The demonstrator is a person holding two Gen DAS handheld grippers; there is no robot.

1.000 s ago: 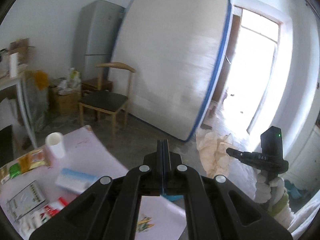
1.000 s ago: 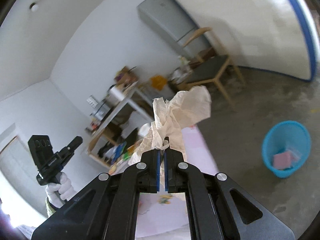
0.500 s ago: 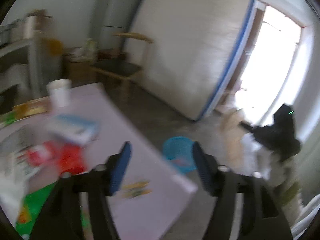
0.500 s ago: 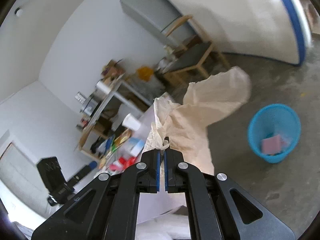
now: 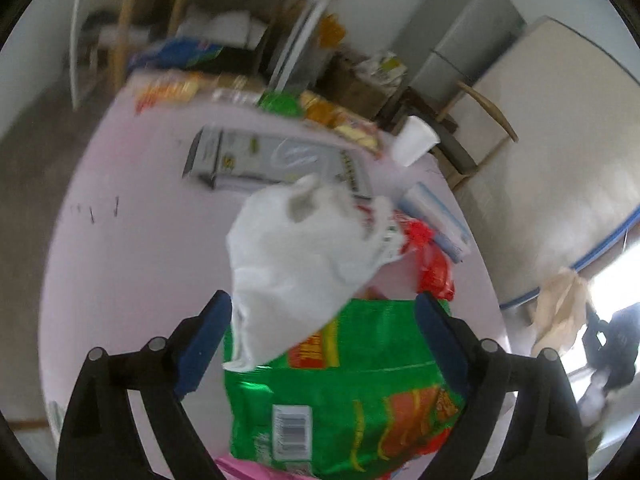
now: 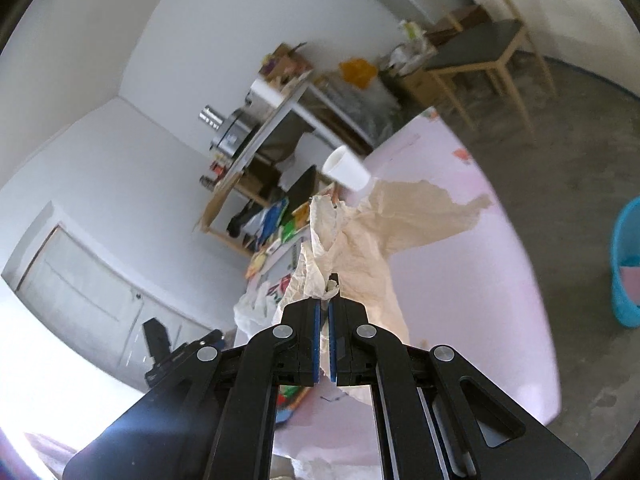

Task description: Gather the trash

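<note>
My left gripper point(image 5: 324, 320) is wide open above the pink table point(image 5: 140, 240), its jaws either side of a green snack bag point(image 5: 344, 392) and a crumpled white plastic bag point(image 5: 304, 264). A red wrapper point(image 5: 434, 264) lies just beyond. My right gripper point(image 6: 325, 304) is shut on a cream plastic bag point(image 6: 384, 232) that hangs over the table. The blue trash basket point(image 6: 628, 268) stands on the floor at the right edge of the right wrist view.
A grey box point(image 5: 272, 160), a white cup point(image 5: 414, 142), a tissue pack point(image 5: 436, 216) and snack packets point(image 5: 172, 90) lie on the table. A wooden chair point(image 6: 476, 56), a fridge point(image 5: 464, 32) and shelves point(image 6: 260, 136) stand beyond.
My left gripper opened and swung down over the table's trash. My right gripper carried the cream bag toward the table, so the basket slid to the view's right edge.
</note>
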